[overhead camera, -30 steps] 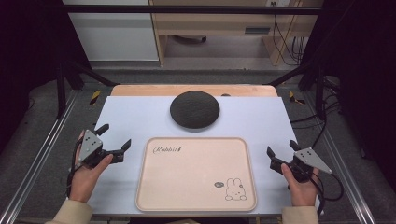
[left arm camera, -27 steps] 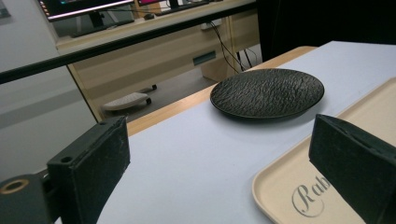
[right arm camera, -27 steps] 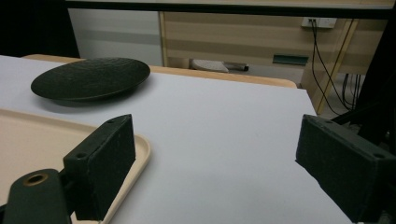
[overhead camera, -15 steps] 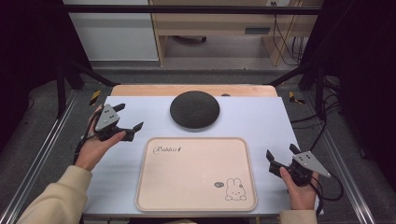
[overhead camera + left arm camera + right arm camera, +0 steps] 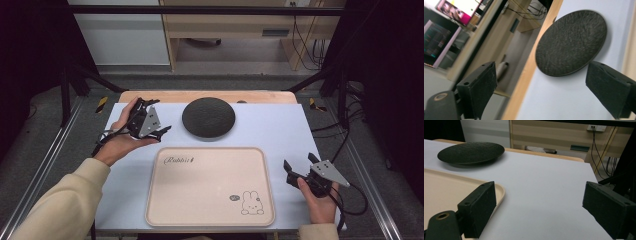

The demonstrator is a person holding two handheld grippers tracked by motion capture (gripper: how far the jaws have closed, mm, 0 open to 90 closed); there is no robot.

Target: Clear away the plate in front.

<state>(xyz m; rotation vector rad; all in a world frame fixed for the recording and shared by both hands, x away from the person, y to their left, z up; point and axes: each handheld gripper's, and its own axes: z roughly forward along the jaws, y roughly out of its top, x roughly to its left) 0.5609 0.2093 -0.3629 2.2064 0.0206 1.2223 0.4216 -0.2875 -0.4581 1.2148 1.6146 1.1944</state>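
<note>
A round black plate (image 5: 208, 118) lies at the back middle of the white table (image 5: 272, 131). In front of it sits a beige tray (image 5: 200, 187) with a rabbit print, nothing on it. My left gripper (image 5: 161, 116) is raised just left of the plate, rolled on its side and pointing at its rim. Its jaws have just been closing a little and stand wide apart with nothing between them. In the left gripper view the plate (image 5: 571, 42) lies ahead of the left gripper (image 5: 541, 82). My right gripper (image 5: 299, 161) rests open and empty right of the tray.
A wooden strip (image 5: 150, 95) runs along the table's far edge. Metal frame rails (image 5: 47, 165) flank both sides. In the right gripper view the tray corner (image 5: 499, 190) lies by the left jaw, with bare table ahead and the plate (image 5: 471, 152) at far left.
My left hand has travelled up the table and to the right, rising and rolling, from beside the tray to beside the plate. The right hand has stayed put.
</note>
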